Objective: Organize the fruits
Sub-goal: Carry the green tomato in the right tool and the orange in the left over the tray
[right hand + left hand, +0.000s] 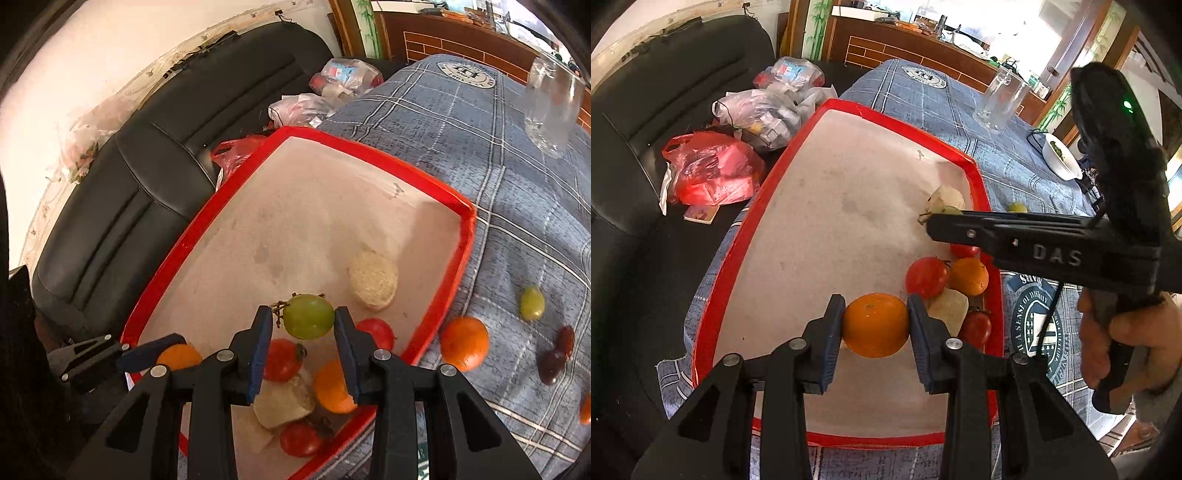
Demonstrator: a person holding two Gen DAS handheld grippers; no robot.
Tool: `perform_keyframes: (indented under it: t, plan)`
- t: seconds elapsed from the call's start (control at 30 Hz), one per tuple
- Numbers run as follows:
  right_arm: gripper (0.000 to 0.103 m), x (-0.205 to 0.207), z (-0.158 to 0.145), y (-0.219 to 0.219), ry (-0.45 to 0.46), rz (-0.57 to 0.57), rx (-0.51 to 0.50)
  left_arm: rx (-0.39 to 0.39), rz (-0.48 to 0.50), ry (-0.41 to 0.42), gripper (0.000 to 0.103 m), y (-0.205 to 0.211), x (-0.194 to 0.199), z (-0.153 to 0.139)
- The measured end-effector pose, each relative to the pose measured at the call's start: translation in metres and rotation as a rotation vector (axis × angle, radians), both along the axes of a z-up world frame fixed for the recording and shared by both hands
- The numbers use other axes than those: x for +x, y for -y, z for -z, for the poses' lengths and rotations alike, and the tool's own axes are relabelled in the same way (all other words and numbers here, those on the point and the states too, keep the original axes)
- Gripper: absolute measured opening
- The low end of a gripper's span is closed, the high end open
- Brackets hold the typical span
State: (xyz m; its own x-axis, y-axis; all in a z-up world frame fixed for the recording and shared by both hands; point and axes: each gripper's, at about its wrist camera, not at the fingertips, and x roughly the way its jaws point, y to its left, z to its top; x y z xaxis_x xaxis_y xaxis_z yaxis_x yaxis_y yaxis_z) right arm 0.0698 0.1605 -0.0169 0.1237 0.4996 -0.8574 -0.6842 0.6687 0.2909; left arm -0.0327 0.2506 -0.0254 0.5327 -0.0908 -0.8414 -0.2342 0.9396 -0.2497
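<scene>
My left gripper (875,325) is shut on an orange (875,325) and holds it over the near part of the red-rimmed tray (738,236). My right gripper (303,319) is shut on a green grape (308,316) above the tray (436,192). In the tray's right corner lie tomatoes (281,360), another orange (330,387) and pale foam nets (373,279). On the cloth to the right lie an orange (464,343), a green grape (532,302) and dark fruits (553,363).
A blue plaid cloth (480,155) covers the table. A glass mug (1001,99) and a white bowl (1062,157) stand at the far right. A black sofa (665,110) with plastic bags (713,170) lies to the left.
</scene>
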Motion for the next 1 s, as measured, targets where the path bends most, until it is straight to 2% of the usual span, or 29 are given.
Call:
perform_keyframes:
  t: [0.1,0.27,0.5,0.67,1.0]
  plan:
    - [0.035,0.003,0.001,-0.003,0.000,-0.006,-0.002,0.009,-0.002,0.021,0.032,-0.008,0.002,-0.007]
    - [0.035,0.002,0.002,-0.007,-0.004,-0.012,0.005,-0.025,-0.038,0.052,0.032,-0.040,0.014,-0.022]
    - [0.035,0.009,0.011,-0.011,-0.021,-0.010,-0.001,-0.063,-0.049,0.042,0.032,-0.049,0.025,-0.013]
    - [0.035,0.015,0.019,-0.015,-0.032,-0.014,-0.008,0.002,0.016,0.000,0.032,-0.026,0.028,0.000]
    - [0.036,0.011,0.029,-0.024,-0.021,-0.037,-0.030,0.035,0.001,-0.037,0.032,-0.028,0.029,0.012]
